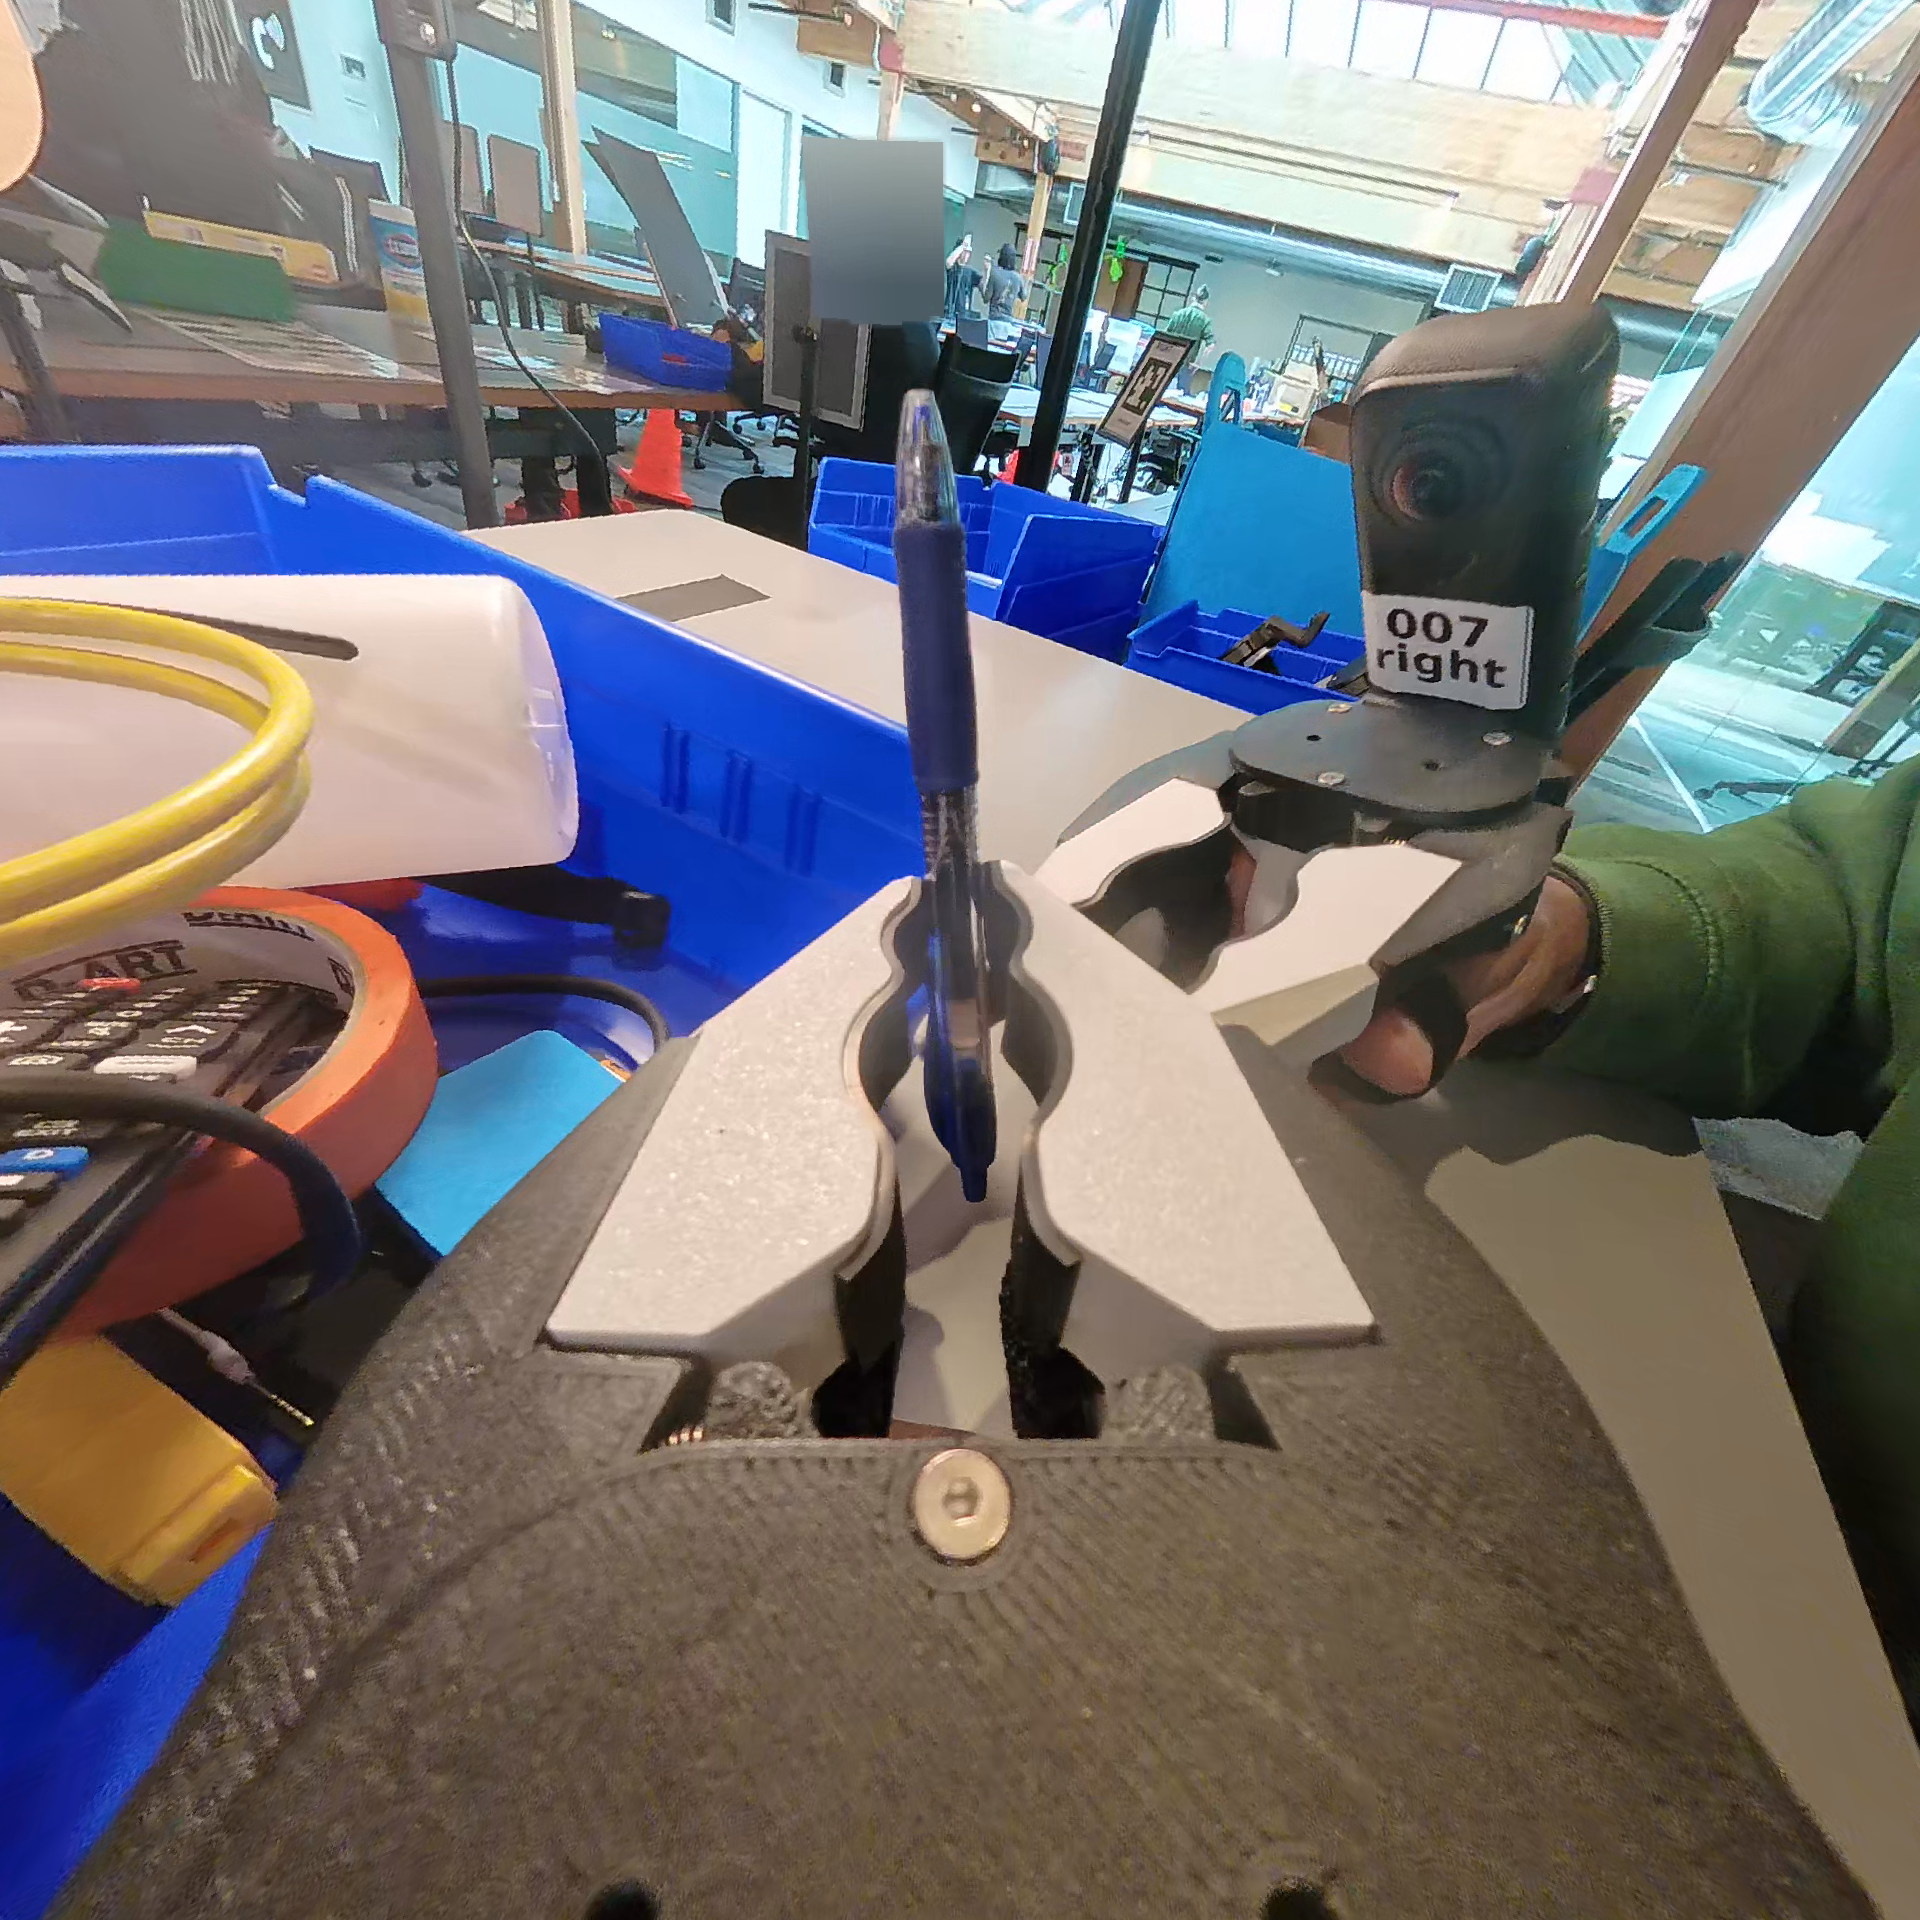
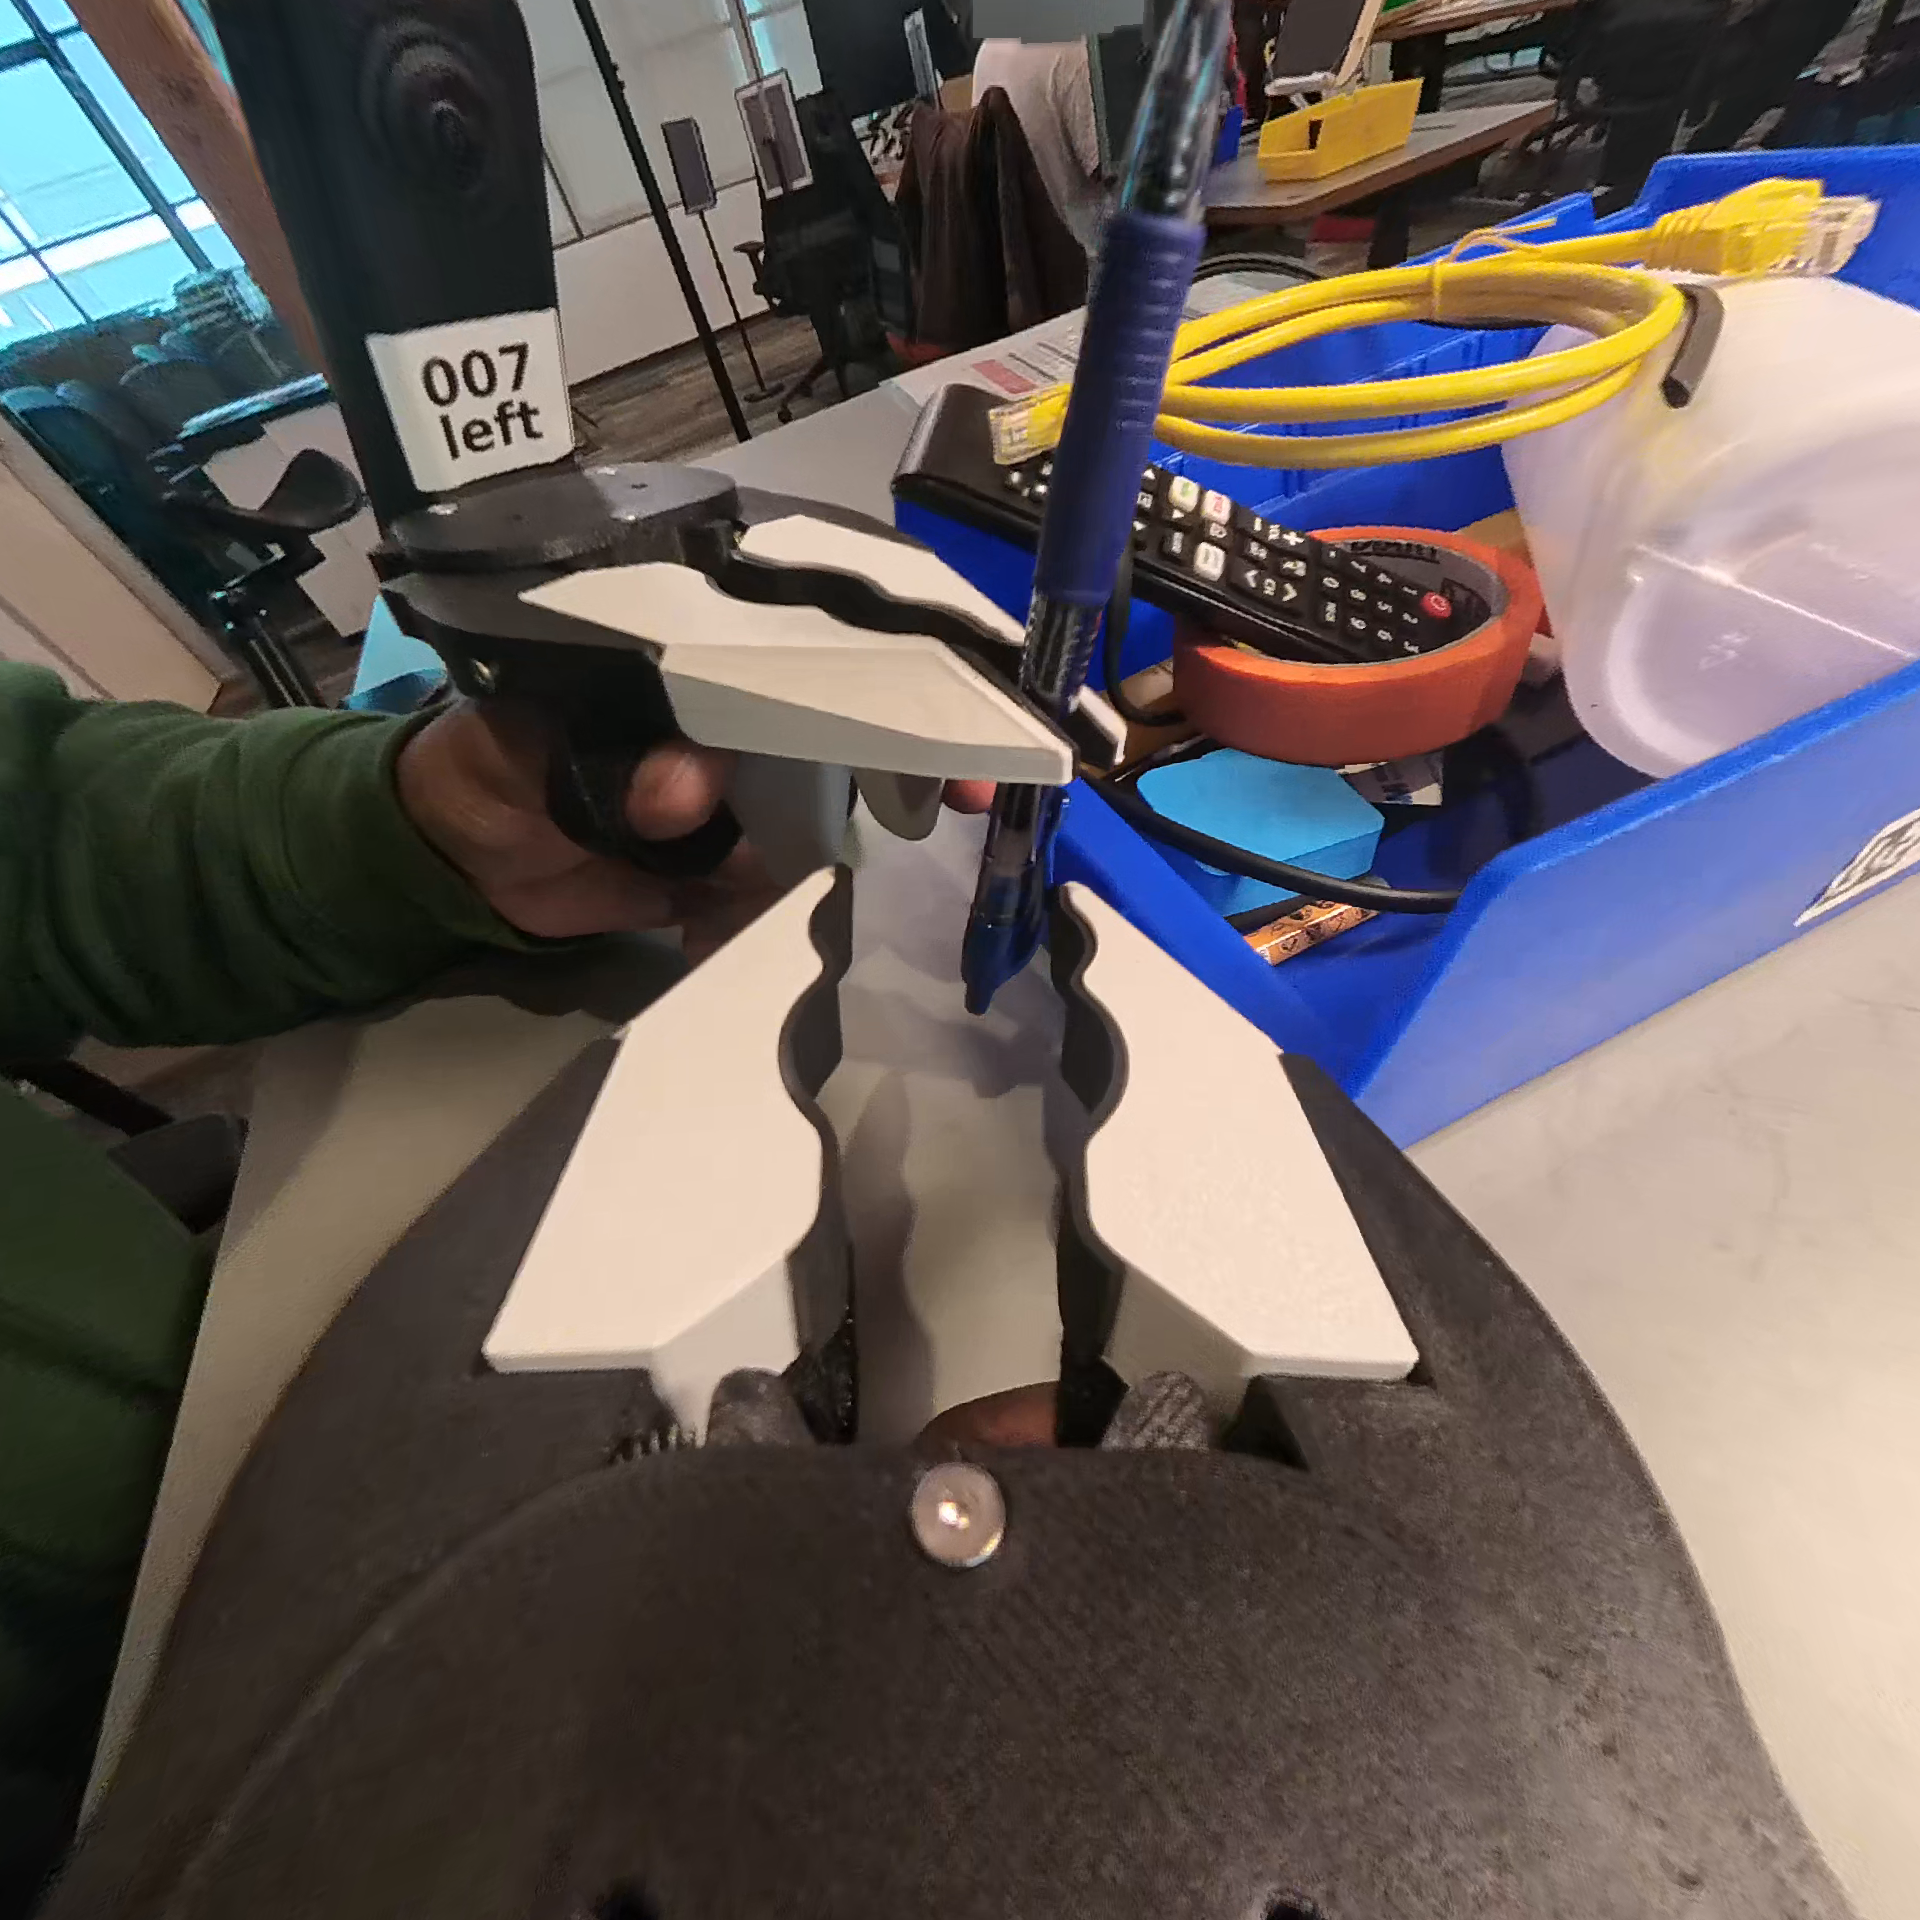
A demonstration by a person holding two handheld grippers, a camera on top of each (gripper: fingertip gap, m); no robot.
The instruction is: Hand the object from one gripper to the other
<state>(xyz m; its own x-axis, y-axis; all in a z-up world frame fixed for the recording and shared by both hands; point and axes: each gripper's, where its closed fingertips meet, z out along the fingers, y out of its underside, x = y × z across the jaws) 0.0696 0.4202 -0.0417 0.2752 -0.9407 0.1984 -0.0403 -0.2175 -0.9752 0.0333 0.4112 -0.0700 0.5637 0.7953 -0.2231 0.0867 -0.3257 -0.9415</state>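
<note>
Left gripper (image 1: pixel 961 914) squeezed tight on blue pen (image 1: pixel 935 644); right gripper (image 2: pixel 951 935) wide apart, pen's bottom between. Might drop onto the table (image 2: pixel 1662 1195) if let go too soon.

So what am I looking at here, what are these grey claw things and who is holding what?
These are hand-held tongs, one in each of a person's hands, each with a camera looking along its fingers. One picture is from the left tongs, the other from the right tongs. The left tongs are shut on a blue pen, held nearly upright. The right tongs are open, with the pen's lower end between their fingers. Beside them a blue bin on a grey table holds a yellow cable, a remote and orange tape.
</note>
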